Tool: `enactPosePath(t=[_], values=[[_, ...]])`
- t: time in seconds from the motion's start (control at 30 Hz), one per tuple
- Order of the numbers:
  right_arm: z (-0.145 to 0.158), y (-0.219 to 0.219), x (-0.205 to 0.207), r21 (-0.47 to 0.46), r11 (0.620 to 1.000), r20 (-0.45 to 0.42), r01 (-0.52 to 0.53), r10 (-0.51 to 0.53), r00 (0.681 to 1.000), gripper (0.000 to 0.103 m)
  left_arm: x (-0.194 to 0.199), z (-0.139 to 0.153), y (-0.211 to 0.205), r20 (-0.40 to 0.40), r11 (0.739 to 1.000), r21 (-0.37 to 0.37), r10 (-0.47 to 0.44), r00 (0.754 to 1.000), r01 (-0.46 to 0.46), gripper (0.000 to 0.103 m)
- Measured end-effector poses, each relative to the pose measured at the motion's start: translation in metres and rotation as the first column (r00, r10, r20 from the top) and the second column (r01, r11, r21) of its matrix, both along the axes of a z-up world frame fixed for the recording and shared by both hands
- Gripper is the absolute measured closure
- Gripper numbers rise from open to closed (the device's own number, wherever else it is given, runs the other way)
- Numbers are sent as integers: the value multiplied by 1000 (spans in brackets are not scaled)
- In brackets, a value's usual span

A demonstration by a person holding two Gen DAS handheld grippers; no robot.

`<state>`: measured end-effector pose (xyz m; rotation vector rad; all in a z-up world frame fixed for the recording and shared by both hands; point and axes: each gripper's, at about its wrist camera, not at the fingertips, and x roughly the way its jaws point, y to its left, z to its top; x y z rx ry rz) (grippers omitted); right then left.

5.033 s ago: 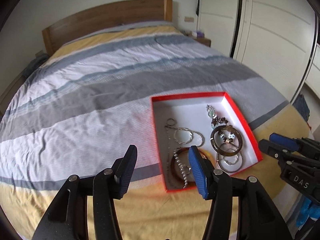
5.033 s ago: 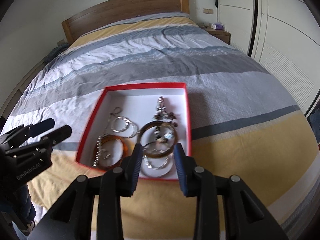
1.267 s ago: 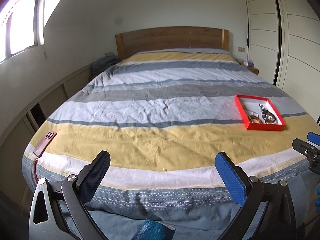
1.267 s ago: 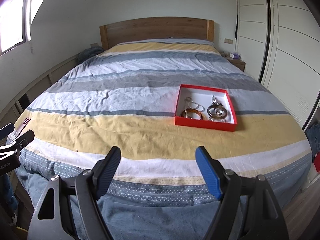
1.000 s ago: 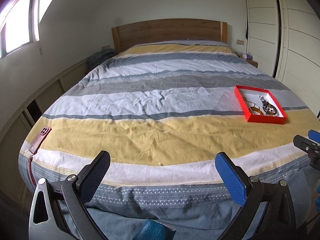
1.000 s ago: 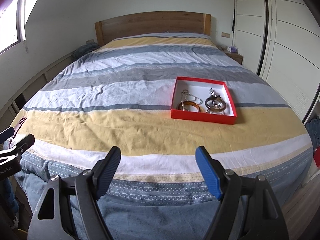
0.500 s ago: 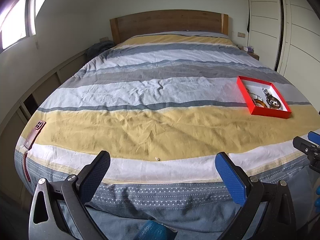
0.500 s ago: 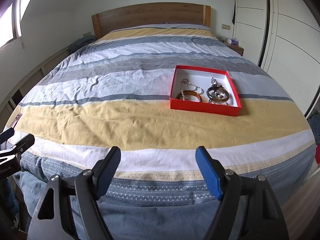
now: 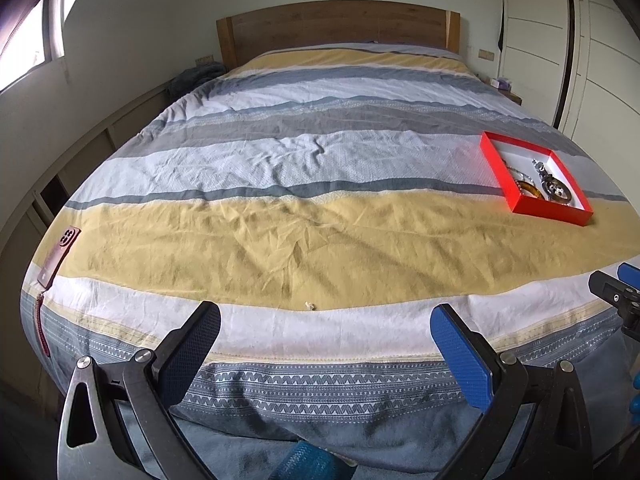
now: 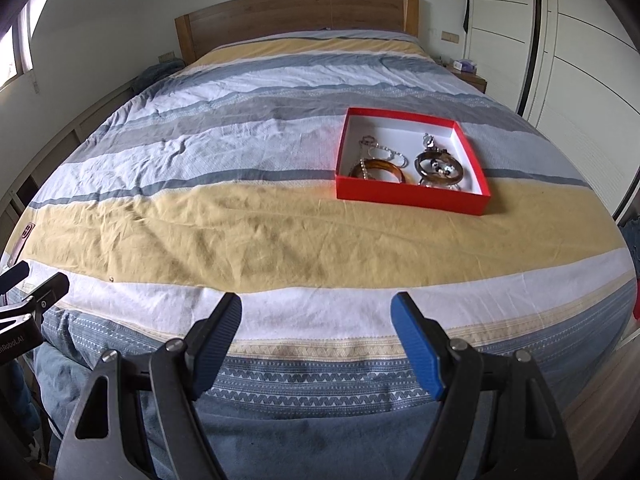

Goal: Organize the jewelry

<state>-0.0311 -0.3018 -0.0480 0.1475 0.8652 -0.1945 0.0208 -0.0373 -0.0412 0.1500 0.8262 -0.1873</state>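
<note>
You had the box (image 10: 412, 196) lying on the bed (image 10: 240, 240), right of its middle, well beyond your right gripper (image 10: 316, 320). Bangles (image 10: 380, 170) and chains (image 10: 384, 150) lay inside it. A phone (image 9: 58, 256) lay at the bed's left edge. The headboard (image 9: 336, 26) stood behind, the wardrobe (image 10: 580, 40) at right.

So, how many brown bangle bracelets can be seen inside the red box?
2. One amber bangle lies at the front left of the red box; one darker bangle lies at the front right, with a charm piece across it. Others may be hidden below the chains.
</note>
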Motion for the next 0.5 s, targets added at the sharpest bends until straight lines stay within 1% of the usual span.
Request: enactPosePath(t=[0.5], values=[[-15,1,13,-5,1000,-52,-8,8,999,27,12,-14,4,-37,1000,-6,5,999,-5,0]])
